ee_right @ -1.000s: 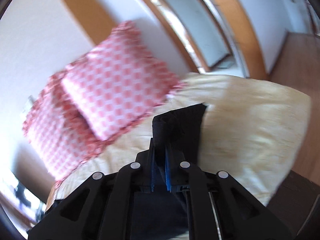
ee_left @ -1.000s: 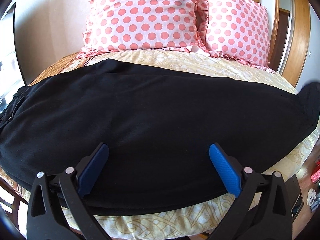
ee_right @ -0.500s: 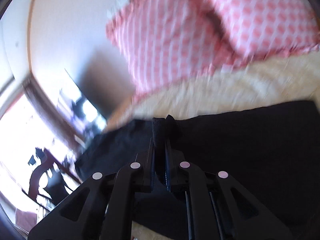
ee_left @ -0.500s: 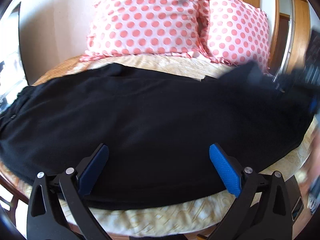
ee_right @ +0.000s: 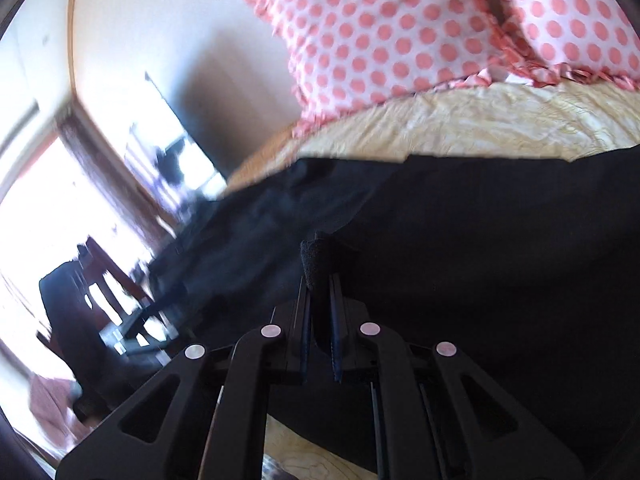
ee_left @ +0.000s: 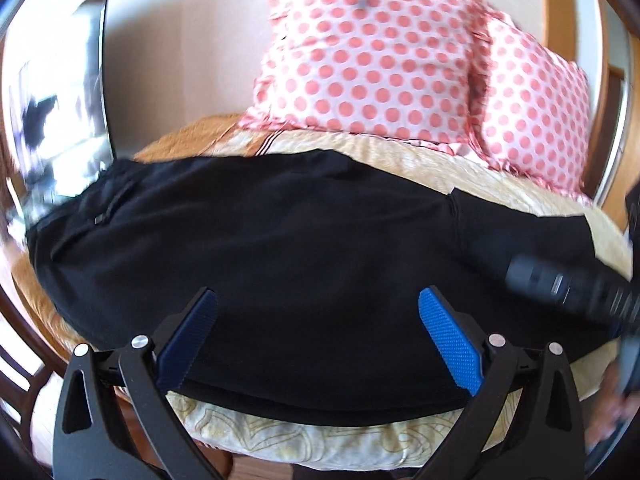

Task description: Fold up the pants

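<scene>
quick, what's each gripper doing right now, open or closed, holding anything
left gripper: open, empty, hovering over the black pants.
right gripper: closed, pinching a bunched bit of the pants.

I am working in a home bedroom. A bed with a cream patterned bedspread (ee_left: 400, 436) fills both wrist views. Two pink pillows with coral polka dots and frilled edges (ee_left: 372, 56) stand against a plain pale wall (ee_left: 180, 60) at the head. A warm wooden door frame (ee_left: 560, 8) rises at right, and a bright window with a dark wooden frame (ee_right: 92, 152) lights the left side.
</scene>
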Tool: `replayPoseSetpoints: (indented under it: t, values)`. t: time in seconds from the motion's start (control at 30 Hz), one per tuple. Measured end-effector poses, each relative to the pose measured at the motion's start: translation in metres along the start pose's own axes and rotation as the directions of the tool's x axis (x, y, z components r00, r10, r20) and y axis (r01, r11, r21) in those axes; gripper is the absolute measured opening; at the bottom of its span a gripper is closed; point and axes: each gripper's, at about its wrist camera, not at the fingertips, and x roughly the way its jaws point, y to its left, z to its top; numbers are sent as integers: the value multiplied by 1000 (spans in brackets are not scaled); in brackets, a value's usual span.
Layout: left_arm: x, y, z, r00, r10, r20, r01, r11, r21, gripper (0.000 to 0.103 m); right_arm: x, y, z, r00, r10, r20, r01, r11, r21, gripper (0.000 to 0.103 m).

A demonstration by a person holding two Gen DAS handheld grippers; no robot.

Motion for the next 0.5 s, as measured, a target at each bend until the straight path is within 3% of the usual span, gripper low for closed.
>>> replayPoseSetpoints:
  t: [0.13, 0.4, 0.5]
  values:
    - [-2, 7, -1, 1000, 15, 5, -15, 1000, -10, 101, -9, 3, -9, 1000, 27, -2, -27, 999, -39, 8]
    - [0, 6, 0, 1000, 29, 6, -29, 1000, 2, 101, -5, 9, -18, 999, -33, -29, 29, 993, -114, 9]
    - [0, 6, 0, 999, 31, 8, -32, 999, 4, 101, -5, 23, -20, 998, -30, -51, 20, 984, -179, 18]
